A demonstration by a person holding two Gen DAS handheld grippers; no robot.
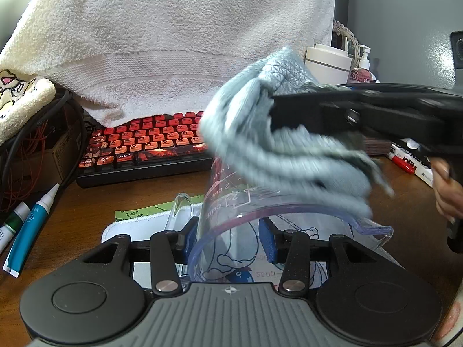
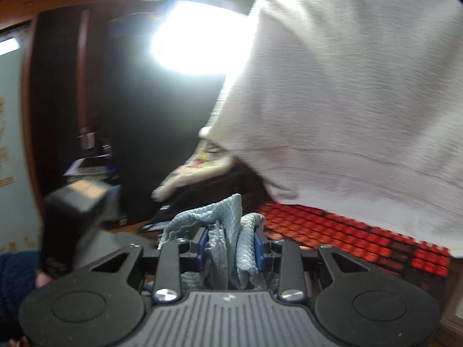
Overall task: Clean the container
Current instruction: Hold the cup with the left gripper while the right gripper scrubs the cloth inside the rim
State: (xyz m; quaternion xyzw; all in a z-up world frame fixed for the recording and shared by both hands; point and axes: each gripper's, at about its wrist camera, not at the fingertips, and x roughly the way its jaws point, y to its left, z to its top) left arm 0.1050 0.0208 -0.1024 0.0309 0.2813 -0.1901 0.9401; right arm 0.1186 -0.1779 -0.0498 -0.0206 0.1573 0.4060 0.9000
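The cleaning is judged to be under way rather than finished: the clear measuring jug (image 1: 231,219) is already gripped and tipped, and the grey-blue cloth (image 1: 277,150) is already bunched and brought to it, but no sign of how much of the inside has been wiped can be read from these views. What remains, as far as can be told, is the wiping of the inner wall and base and the setting down of the jug.

The jug is held above the desk (image 1: 86,208), over a printed mat (image 1: 115,231), with its wall clamped between the blue pads of the left hand-held gripper (image 1: 228,243); its mouth and pouring lip are turned toward the right of the left wrist view. The cloth is clamped in the right hand-held gripper (image 2: 230,245), whose pads are pressed on folds of fabric, and it is held at the upper side of the jug, touching or just above it; contact cannot be settled because of blur.

The jug is seen as transparent, with red cup markings printed on its side, a bluish rim and a clear handle (image 1: 181,211). No obvious dirt or water is made out on it, though reflections and the mat's pattern showing through make that hard to judge
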